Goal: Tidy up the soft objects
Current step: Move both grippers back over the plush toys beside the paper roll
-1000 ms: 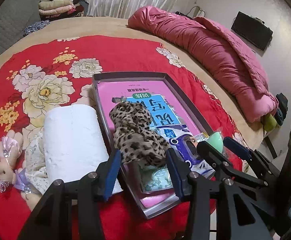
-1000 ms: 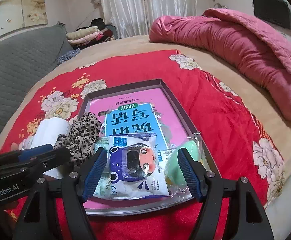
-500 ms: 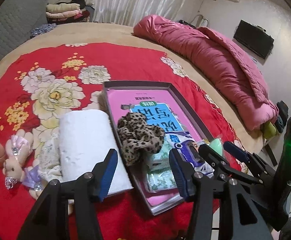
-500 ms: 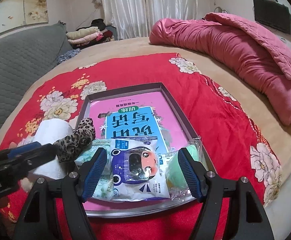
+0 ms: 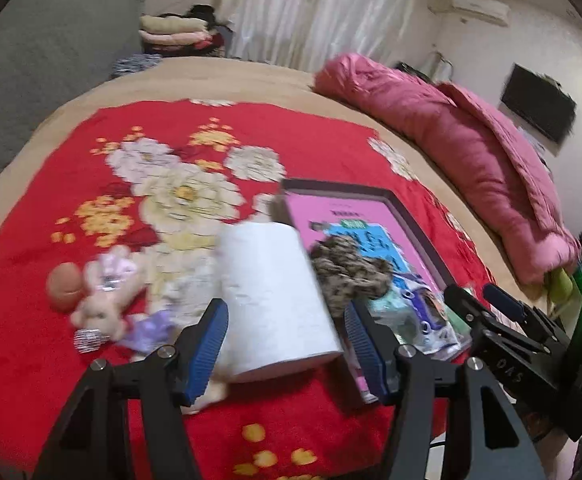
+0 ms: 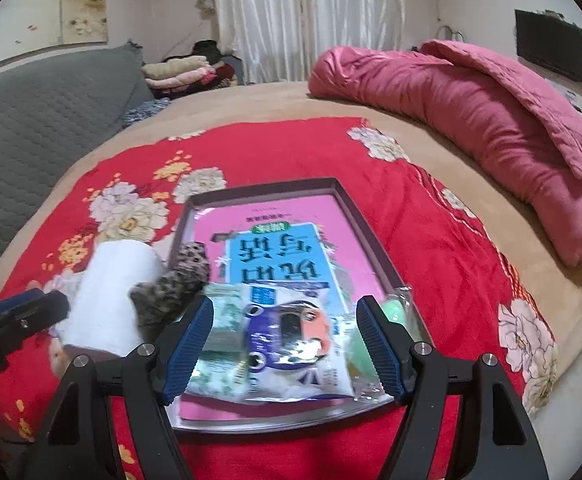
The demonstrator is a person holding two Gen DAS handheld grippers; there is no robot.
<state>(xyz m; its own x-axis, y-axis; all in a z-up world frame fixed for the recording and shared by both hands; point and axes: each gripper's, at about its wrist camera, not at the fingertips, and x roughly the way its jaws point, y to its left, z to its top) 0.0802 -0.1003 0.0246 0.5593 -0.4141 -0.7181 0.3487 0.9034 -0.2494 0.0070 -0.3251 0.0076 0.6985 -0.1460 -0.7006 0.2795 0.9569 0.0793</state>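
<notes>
A grey tray (image 6: 367, 232) with a pink and blue book holds a leopard-print scrunchie (image 5: 351, 276) (image 6: 171, 292), a purple cartoon packet (image 6: 291, 344), a pale green packet (image 6: 223, 320) and a green soft item in plastic (image 6: 395, 312). A white paper roll (image 5: 271, 296) (image 6: 111, 300) lies left of the tray. My left gripper (image 5: 287, 340) is open, its fingers either side of the roll's near end. My right gripper (image 6: 287, 344) is open and empty above the packets.
A pink plush rabbit (image 5: 103, 292), a lilac piece (image 5: 147, 328) and lacy cloth (image 5: 187, 288) lie left of the roll on the red floral blanket (image 5: 171, 152). A pink quilt (image 6: 471, 112) lies at the right, folded clothes (image 6: 183, 72) at the back.
My left gripper has pulled back from the scrunchie, left lying in the tray, and swung left over the white roll. My right gripper has barely moved.
</notes>
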